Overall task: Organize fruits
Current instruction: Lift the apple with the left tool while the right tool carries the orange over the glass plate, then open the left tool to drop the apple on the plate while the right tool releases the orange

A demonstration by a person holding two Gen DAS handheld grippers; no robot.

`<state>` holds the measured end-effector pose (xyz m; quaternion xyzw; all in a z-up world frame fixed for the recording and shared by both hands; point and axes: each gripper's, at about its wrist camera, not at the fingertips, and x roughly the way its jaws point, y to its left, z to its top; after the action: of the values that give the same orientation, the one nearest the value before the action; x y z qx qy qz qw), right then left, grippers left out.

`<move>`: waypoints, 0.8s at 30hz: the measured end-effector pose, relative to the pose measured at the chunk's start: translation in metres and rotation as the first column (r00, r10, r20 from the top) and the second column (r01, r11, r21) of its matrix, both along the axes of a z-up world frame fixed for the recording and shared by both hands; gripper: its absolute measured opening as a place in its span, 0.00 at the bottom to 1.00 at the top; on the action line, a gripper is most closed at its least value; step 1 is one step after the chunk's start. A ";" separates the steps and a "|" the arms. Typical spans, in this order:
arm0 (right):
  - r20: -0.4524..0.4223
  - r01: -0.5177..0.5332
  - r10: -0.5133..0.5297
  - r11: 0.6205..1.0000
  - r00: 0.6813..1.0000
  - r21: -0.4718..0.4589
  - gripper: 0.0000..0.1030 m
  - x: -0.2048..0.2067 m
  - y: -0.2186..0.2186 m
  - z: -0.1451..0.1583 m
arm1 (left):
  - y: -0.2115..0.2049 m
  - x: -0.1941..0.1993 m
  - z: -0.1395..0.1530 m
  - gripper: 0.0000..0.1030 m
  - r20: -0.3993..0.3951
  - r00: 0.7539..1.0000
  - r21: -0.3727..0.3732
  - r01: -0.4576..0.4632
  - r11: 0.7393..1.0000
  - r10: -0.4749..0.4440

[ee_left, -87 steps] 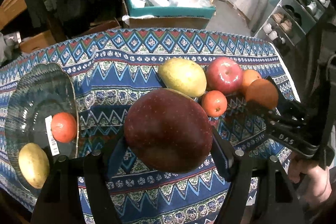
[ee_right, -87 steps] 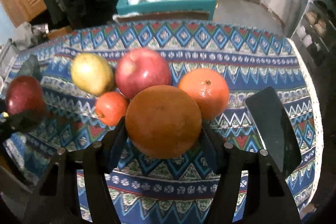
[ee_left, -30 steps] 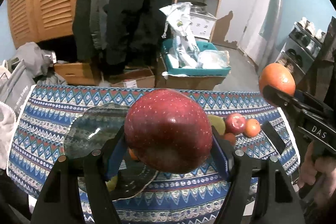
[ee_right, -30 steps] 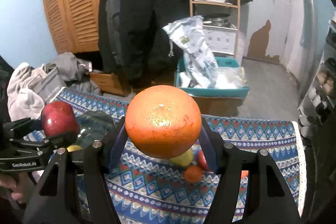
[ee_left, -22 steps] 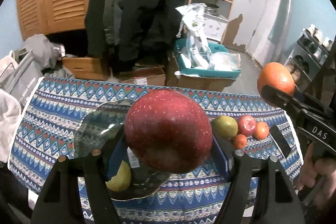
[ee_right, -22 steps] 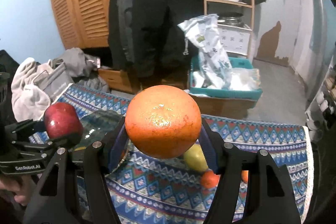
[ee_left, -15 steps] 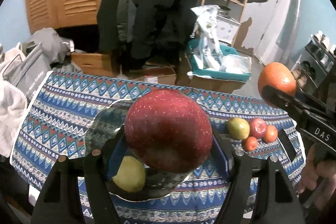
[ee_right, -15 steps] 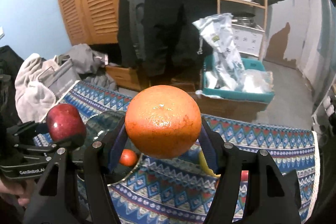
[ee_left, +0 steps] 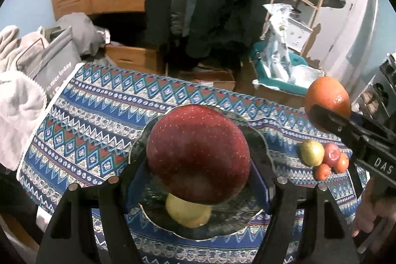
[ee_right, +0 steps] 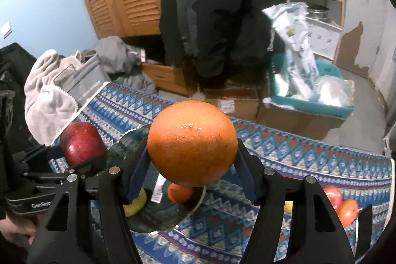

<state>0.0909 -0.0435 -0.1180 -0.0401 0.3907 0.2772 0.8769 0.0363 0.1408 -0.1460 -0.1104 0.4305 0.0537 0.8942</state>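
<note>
My left gripper [ee_left: 198, 180] is shut on a big dark red apple [ee_left: 198, 155], held in the air above the glass plate [ee_left: 259, 152]. A yellow-green fruit [ee_left: 188, 214] lies on that plate under the apple. My right gripper [ee_right: 191, 165] is shut on a large orange [ee_right: 191, 142], also in the air, over the plate's right side [ee_right: 158, 217]. In the right wrist view a small orange fruit [ee_right: 179, 193] and a yellow fruit [ee_right: 135, 207] lie on the plate. The left gripper with its apple [ee_right: 83, 144] shows at the left there; the orange [ee_left: 326, 98] shows at the right in the left wrist view.
A cluster of loose fruit [ee_left: 324, 157] lies on the patterned tablecloth [ee_left: 99, 120] to the right of the plate: a green-yellow one, a red apple and two small orange ones. Towels and a grey bag [ee_left: 37, 66] sit off the table's left end. Boxes [ee_right: 309, 100] stand behind.
Both grippers have swung left across the table and sunk a little with their fruit. The plate has come from the left to under the apple; the loose fruit cluster slid to the right.
</note>
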 end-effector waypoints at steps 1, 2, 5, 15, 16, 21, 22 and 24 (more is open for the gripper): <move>-0.004 -0.004 0.004 1.000 1.000 -0.002 0.63 0.001 0.003 -0.003 | 0.004 0.001 -0.003 0.72 -0.009 1.000 0.000 -0.009 1.000 0.009; -0.009 -0.010 0.010 1.000 1.000 -0.007 0.63 0.002 0.007 -0.007 | 0.006 0.002 -0.006 0.72 -0.014 1.000 0.000 -0.015 1.000 0.015; -0.027 -0.032 0.031 0.999 0.999 -0.025 0.63 0.005 0.021 -0.020 | 0.014 0.004 -0.014 0.72 -0.034 0.999 -0.003 -0.027 1.000 0.027; -0.108 -0.070 0.063 0.996 0.992 -0.064 0.63 0.016 0.049 -0.059 | 0.028 0.012 -0.053 0.72 -0.128 0.990 -0.022 -0.059 0.998 0.055; -0.114 -0.072 0.064 0.995 0.991 -0.070 0.63 0.016 0.050 -0.063 | 0.030 0.013 -0.057 0.72 -0.140 0.988 -0.023 -0.064 0.998 0.060; -0.156 -0.081 0.067 0.993 0.986 -0.087 0.63 0.019 0.053 -0.081 | 0.032 0.017 -0.071 0.72 -0.179 0.981 -0.034 -0.078 0.996 0.070; -0.165 -0.084 0.068 0.993 0.984 -0.088 0.63 0.020 0.054 -0.084 | 0.032 0.017 -0.073 0.72 -0.184 0.980 -0.031 -0.078 0.996 0.071; -0.176 -0.087 0.069 0.991 0.982 -0.097 0.63 0.020 0.055 -0.090 | 0.030 0.017 -0.075 0.72 -0.191 0.979 -0.024 -0.077 0.997 0.071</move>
<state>0.1109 0.0119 -0.2076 -0.0770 0.4772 0.2933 0.8249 0.0531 0.1710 -0.2210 -0.1348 0.5102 0.0906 0.8446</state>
